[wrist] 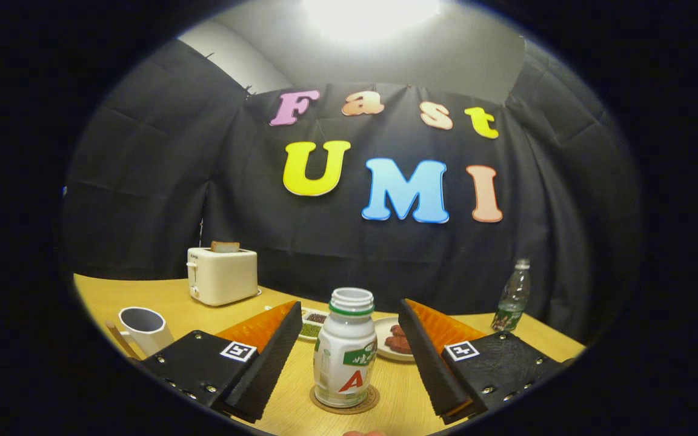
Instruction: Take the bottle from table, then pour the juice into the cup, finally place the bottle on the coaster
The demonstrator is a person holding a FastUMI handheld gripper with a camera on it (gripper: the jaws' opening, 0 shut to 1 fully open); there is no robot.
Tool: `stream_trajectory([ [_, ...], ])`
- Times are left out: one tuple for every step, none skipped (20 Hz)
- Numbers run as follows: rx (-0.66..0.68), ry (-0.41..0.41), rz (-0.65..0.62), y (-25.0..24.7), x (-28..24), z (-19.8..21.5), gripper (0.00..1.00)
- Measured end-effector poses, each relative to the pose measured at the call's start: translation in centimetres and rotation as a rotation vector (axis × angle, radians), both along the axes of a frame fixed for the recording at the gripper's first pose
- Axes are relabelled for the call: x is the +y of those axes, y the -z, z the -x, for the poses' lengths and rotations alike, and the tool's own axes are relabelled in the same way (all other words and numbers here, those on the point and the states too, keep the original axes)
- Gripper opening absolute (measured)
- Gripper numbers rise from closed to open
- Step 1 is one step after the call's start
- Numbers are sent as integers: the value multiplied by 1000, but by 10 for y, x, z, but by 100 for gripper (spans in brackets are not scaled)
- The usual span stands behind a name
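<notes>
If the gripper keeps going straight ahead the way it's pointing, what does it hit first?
Most likely the white plastic bottle standing uncapped on the round coaster; the open gripper has a finger on either side of it, neither visibly touching.

One gripper, two fingers spread wide, neither touching anything. One white juice bottle, cap off, upright on one round coaster, between the fingers. One white cup beside the left finger. One toaster with one slice of bread sticking out of it. One clear water bottle beyond the right finger. One plate with reddish food, piece count unclear. One small dish, two compartments. One wooden table.
</notes>
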State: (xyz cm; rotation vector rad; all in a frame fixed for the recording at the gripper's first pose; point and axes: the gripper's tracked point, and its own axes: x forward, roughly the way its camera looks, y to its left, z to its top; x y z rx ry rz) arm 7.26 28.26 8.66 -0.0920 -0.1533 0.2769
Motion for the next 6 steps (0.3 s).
stream_trajectory([
  [-18,2,2,-11,1,9,97],
  [-27,0,2,-18,3,18,97],
  [-34,-6,-5,-28,6,28,97],
  [-43,-15,-12,-37,8,36,97],
  [-47,-21,-21,-45,8,44,97],
  [-47,-27,-33,-53,6,51,97],
])
